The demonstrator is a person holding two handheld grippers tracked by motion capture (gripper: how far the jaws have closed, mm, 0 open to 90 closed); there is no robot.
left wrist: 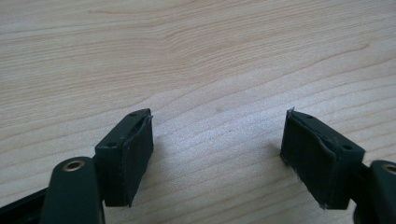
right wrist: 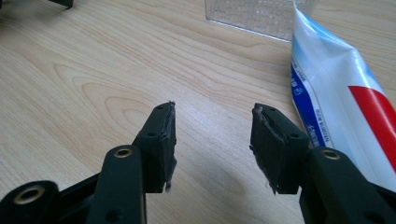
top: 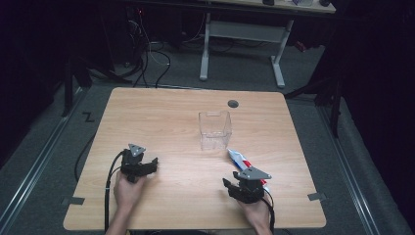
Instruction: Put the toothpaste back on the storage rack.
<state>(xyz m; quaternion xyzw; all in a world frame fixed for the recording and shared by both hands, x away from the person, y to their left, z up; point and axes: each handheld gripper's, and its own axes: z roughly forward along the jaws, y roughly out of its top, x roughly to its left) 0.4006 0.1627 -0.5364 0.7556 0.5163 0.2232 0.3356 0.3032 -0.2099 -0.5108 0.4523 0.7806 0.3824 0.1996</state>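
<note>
Your right gripper [top: 234, 185] sits low at about 5 o'clock on the wooden table [top: 166, 105], jaws apart with bare wood between them and nothing touching the pads. The toothpaste tube [top: 243, 162], white with blue and red print, lies flat on the table just beside that gripper, running from under its grey plate toward 11 o'clock, its far end close to the clear plastic box [top: 215, 130]. From the right gripper view the tube [right wrist: 336, 98] lies at 2 o'clock of the jaws, outside the right-hand jaw and not between the pads, so nothing is gripped yet. The box [right wrist: 261, 16] stands upright past the tube's far end at 12 o'clock of that view, near the tube, though whether they touch is unclear. In the high view it stands near the table's middle, slightly toward 1 o'clock, and looks empty. Your left gripper [top: 152, 163] rests at about 7 o'clock of the table, well apart from tube and box, jaws wide over bare wood [left wrist: 219, 56] and holding nothing. Judged from this, the work is at its very start: tube untouched, box unfilled. If the tube is meant for the box, what is left is everything: shift the right gripper sideways until the tube lies between the pads, close, lift, carry to 12 o'clock, stand or drop it in. A flat, soft tube may slide or buckle under a shallow pinch, so take it across its width.
</note>
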